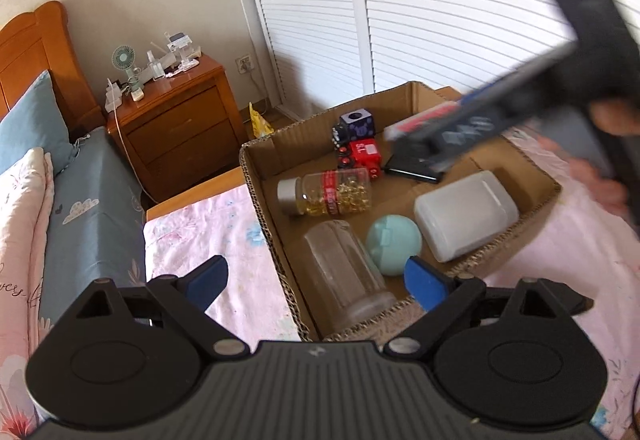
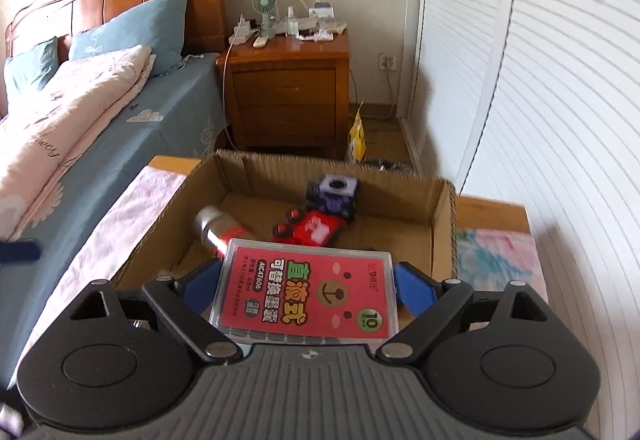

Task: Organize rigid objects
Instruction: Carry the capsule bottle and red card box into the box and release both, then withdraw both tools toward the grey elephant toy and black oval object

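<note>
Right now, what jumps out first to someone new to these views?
The red-labelled clear plastic case sits between the right claw's blue pads, above the near edge of the open cardboard box. In the box lie a capsule bottle, a clear jar, a mint ball and a frosted tub. The left claw is open and holds nothing.

My right gripper [image 2: 306,286] sits low in the frame with a clear plastic case [image 2: 306,292] bearing a red label between its blue fingers [image 2: 414,288] — the left pad looks against its edge, while a thin gap shows at the right one. Past it, mid-frame, an open cardboard box [image 2: 442,216] holds a red toy block [image 2: 316,230], a dark purple cube [image 2: 338,192] and a blurred bottle with a silver cap [image 2: 214,226]. A wooden nightstand [image 2: 286,96] stands above centre — the bed [image 2: 120,108] fills the left.
</note>
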The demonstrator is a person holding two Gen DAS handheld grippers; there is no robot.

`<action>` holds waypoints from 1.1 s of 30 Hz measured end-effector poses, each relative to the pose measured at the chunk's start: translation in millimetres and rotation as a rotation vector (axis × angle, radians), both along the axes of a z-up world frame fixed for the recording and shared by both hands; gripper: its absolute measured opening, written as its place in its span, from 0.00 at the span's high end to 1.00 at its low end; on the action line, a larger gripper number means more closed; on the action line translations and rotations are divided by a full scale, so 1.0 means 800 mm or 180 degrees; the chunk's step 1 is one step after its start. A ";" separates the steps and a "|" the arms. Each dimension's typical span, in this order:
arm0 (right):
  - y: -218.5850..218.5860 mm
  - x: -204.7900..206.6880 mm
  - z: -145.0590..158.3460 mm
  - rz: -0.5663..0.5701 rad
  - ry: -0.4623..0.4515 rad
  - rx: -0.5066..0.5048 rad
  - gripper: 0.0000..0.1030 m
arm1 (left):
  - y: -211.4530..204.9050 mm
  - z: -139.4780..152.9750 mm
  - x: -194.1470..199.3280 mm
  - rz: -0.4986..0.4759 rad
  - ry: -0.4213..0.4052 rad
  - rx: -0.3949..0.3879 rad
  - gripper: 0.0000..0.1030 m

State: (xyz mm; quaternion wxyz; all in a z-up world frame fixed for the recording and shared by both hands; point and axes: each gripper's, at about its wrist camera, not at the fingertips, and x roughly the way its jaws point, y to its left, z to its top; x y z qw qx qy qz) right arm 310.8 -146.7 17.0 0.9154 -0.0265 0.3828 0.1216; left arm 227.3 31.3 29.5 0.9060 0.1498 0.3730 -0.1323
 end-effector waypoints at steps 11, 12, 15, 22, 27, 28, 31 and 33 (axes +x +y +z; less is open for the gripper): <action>-0.006 -0.037 0.009 -0.0049 -0.0003 -0.0065 0.00 | -0.010 0.004 -0.037 -0.0235 -0.0080 -0.0084 0.08; -0.009 -0.043 0.009 -0.0084 -0.0004 -0.0065 0.00 | -0.011 0.004 -0.040 -0.0243 -0.0077 -0.0089 0.08; -0.020 -0.068 0.009 -0.0136 -0.0010 -0.0040 0.00 | -0.013 0.003 -0.051 -0.0286 -0.0082 -0.0101 0.08; -0.050 -0.135 -0.006 -0.0218 -0.0005 0.0071 0.00 | -0.017 -0.005 -0.087 -0.0324 -0.0099 -0.0081 0.04; -0.054 -0.179 -0.027 -0.0250 -0.0055 0.0110 0.00 | -0.020 -0.020 -0.109 -0.0252 -0.0147 -0.0083 0.04; -0.054 -0.186 -0.031 -0.0250 -0.0069 0.0106 0.00 | -0.021 -0.023 -0.112 -0.0244 -0.0131 -0.0111 0.04; -0.052 -0.204 -0.049 -0.0250 -0.0062 0.0021 0.00 | -0.019 -0.030 -0.121 -0.0200 -0.0131 -0.0177 0.04; -0.052 -0.210 -0.063 -0.0285 0.0028 -0.0096 0.00 | -0.020 -0.036 -0.124 -0.0158 -0.0136 -0.0167 0.04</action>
